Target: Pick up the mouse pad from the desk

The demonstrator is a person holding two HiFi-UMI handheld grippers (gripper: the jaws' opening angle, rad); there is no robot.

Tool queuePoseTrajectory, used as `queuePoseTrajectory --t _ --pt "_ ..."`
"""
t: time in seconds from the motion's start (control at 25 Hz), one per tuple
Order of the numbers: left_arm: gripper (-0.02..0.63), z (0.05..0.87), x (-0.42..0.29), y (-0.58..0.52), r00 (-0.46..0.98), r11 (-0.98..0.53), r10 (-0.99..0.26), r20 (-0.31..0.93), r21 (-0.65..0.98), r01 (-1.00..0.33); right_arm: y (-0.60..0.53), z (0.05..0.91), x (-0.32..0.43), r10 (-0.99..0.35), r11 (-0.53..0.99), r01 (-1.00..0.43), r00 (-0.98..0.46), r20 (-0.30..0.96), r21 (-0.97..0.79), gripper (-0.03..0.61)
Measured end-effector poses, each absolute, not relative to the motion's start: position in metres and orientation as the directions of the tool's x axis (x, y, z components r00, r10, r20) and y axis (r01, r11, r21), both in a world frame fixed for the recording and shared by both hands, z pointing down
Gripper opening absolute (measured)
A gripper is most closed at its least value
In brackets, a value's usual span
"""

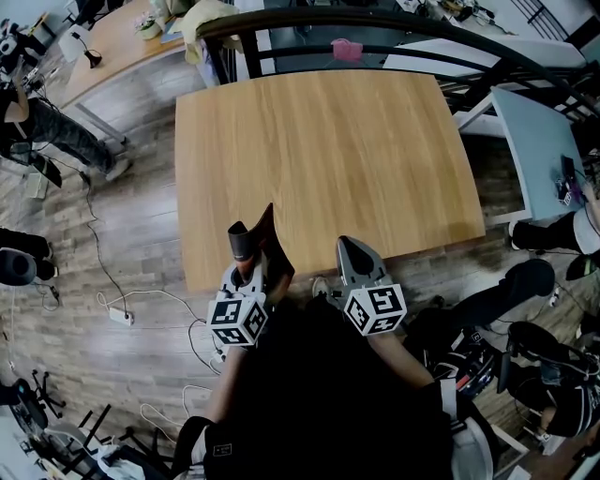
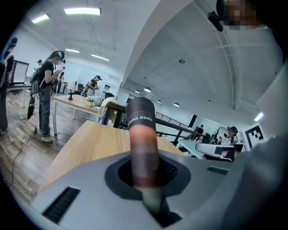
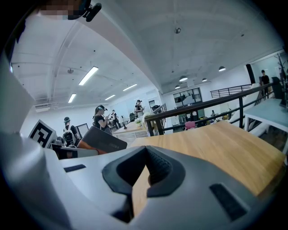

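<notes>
The mouse pad (image 1: 263, 242), dark with a reddish-brown face, stands upright on edge over the near edge of the wooden desk (image 1: 328, 159), off its surface. My left gripper (image 1: 246, 274) is shut on its lower end. In the left gripper view the mouse pad (image 2: 141, 134) rises edge-on out of the left gripper (image 2: 146, 182), with the desk (image 2: 90, 143) beyond. My right gripper (image 1: 351, 246) hangs beside it at the desk's near edge, shut and empty. The right gripper view shows the right gripper (image 3: 143, 175) with its jaws together, the mouse pad (image 3: 96, 140) at left and the desk (image 3: 216, 143) ahead.
A dark railing (image 1: 375, 23) runs behind the desk with a pink thing (image 1: 347, 49) under it. Another wooden table (image 1: 112, 42) stands at back left, a pale table (image 1: 539, 141) at right. Cables and a power strip (image 1: 120, 315) lie on the floor. People stand around.
</notes>
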State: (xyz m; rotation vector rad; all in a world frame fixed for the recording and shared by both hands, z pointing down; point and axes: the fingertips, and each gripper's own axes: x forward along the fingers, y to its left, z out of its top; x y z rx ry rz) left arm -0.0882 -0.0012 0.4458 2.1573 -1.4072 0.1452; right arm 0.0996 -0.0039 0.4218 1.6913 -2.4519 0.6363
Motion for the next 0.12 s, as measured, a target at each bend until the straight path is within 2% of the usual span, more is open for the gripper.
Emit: queuePoseTrajectory --t 0.12 --pt "0.044 0.4446 -0.086 -0.0035 0.446 -0.301 -0.812 0.376 0.386 -0.872 -0.0055 0.4207 0.1016 -0.873 0.298 -0.912 -0.379 0.306 -0.281 0.029"
